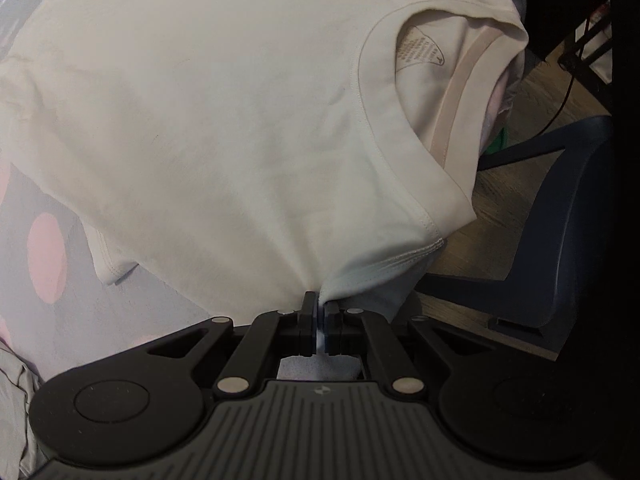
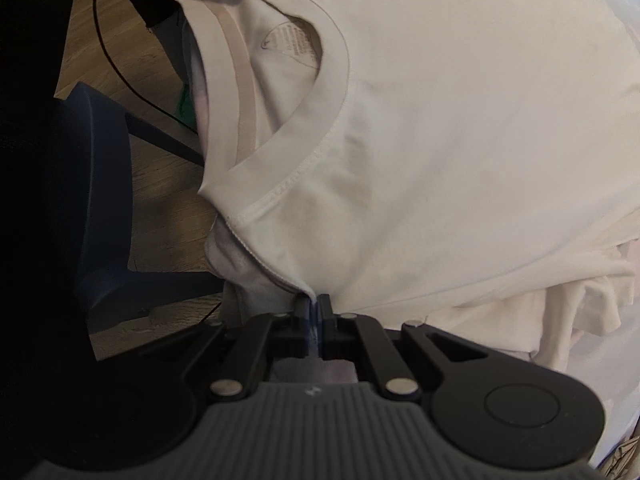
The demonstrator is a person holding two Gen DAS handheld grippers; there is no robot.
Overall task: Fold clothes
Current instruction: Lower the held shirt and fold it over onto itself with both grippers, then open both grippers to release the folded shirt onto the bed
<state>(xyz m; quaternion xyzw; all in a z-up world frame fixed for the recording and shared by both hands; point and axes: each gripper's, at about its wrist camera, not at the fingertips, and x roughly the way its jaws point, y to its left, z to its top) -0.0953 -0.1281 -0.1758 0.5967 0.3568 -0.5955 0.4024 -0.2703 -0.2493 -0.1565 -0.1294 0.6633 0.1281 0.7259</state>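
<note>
A cream T-shirt (image 1: 224,120) fills most of both views, spread over a surface covered in a pale cloth with pink dots (image 1: 46,260), its collar hanging toward the edge over a wooden floor (image 1: 516,216). In the left wrist view the neckline with its printed label (image 1: 420,50) sits in the upper right of the frame; in the right wrist view the same label (image 2: 290,42) lies in the upper left. A dark blue chair (image 2: 96,184) stands on the floor at the left of the right view and at the right of the left one. Only the left view shows the dotted cloth and a grey garment (image 1: 16,412) in the lower left corner; only the right view shows the bunched sleeve (image 2: 580,292) at the right. The left tongs (image 1: 320,312) are clenched on the shirt's shoulder edge at lower centre, and the right tongs (image 2: 317,314) are likewise clenched on the opposite shoulder edge.
</note>
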